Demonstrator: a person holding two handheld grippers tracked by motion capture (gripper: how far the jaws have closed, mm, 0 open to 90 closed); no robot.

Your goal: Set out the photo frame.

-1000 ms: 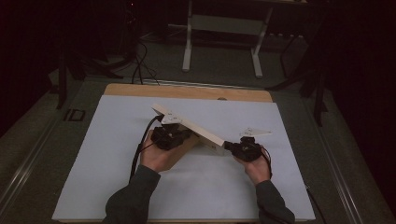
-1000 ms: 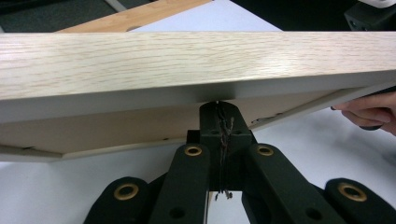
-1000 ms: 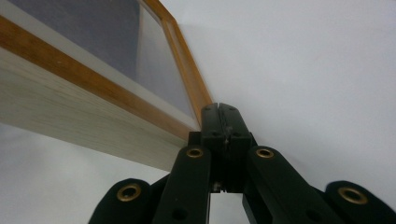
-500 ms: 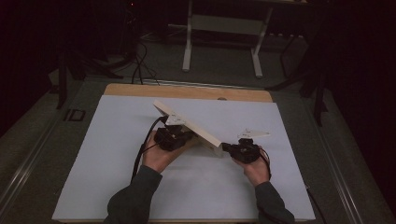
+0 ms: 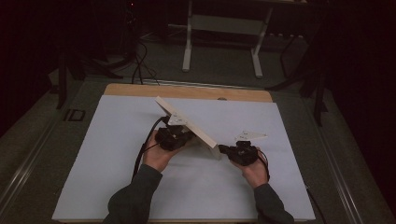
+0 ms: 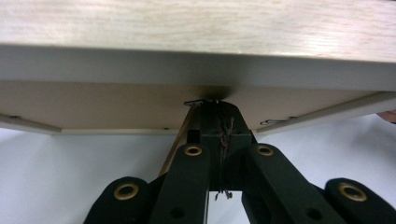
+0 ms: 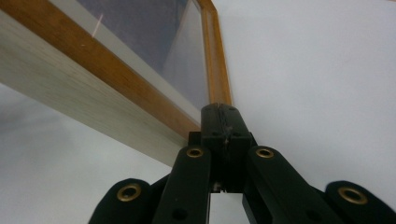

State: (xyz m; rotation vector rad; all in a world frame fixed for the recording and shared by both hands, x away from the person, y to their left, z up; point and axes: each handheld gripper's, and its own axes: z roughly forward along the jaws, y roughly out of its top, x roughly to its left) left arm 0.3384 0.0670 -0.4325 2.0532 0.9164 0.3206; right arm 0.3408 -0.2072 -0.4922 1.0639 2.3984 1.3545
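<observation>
A stiff, breakable picture frame (image 5: 187,122) was held tilted mid-picture; left gripper (image 5: 180,133) and right gripper (image 5: 223,149) were closed tight against its edges.

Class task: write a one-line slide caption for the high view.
Two hand-held grippers tilt a wooden picture frame above a white table sheet.

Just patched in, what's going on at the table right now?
A person is working on a wooden picture frame with a gripper in each hand. The frame is tilted up on edge over the white table cover. The left gripper, jaws shut, presses against the frame's back panel. The right gripper, also shut, sits at the frame's corner on the glass side. Neither one clamps the frame.
</observation>
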